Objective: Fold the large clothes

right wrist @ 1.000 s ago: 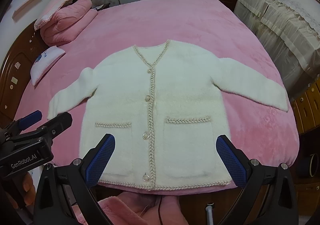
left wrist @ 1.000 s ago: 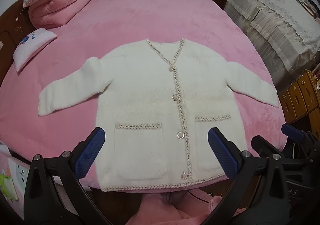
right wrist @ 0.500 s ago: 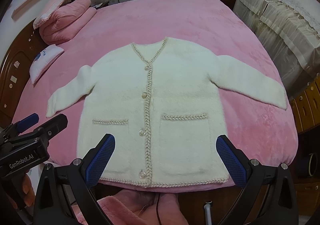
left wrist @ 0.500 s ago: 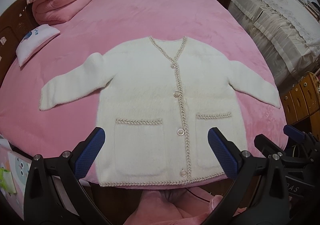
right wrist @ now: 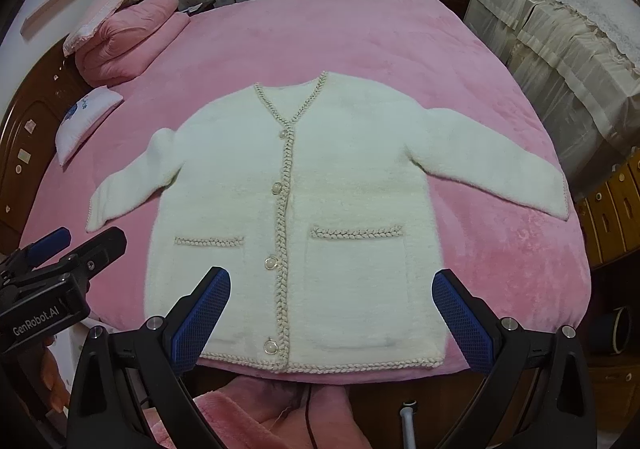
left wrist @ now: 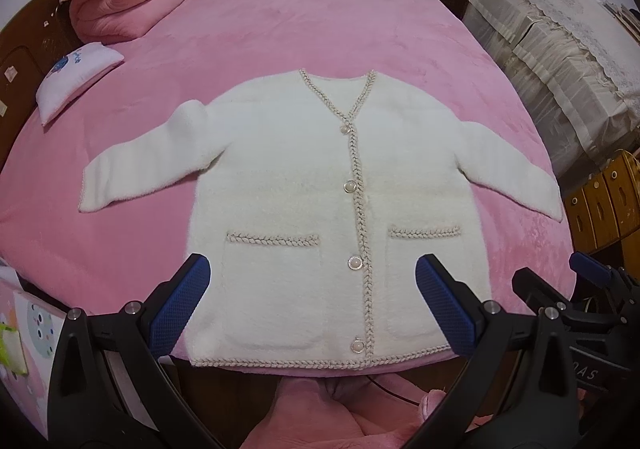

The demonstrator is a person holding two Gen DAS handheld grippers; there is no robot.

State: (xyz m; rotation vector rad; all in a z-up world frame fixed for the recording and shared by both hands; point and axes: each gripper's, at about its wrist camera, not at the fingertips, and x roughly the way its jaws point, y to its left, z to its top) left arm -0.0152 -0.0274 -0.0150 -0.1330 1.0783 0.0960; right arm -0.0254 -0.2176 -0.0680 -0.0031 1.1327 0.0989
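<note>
Left wrist view: cardigan (left wrist: 320,193) is seen flat, unfolded on bed (left wrist: 320,33), untouched; both grippers (left wrist: 312,305) (right wrist: 328,313) are held wide open.

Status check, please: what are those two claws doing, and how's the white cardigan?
Left gripper open, empty. Right gripper open, empty. White cardigan flat on pink bed, buttoned, sleeves spread, unfolded. Nothing in the way.

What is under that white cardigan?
The white cardigan lies flat, buttoned, on a pink blanket that shows all around it. Whatever is under the blanket, or beneath the cardigan itself, is covered.
</note>
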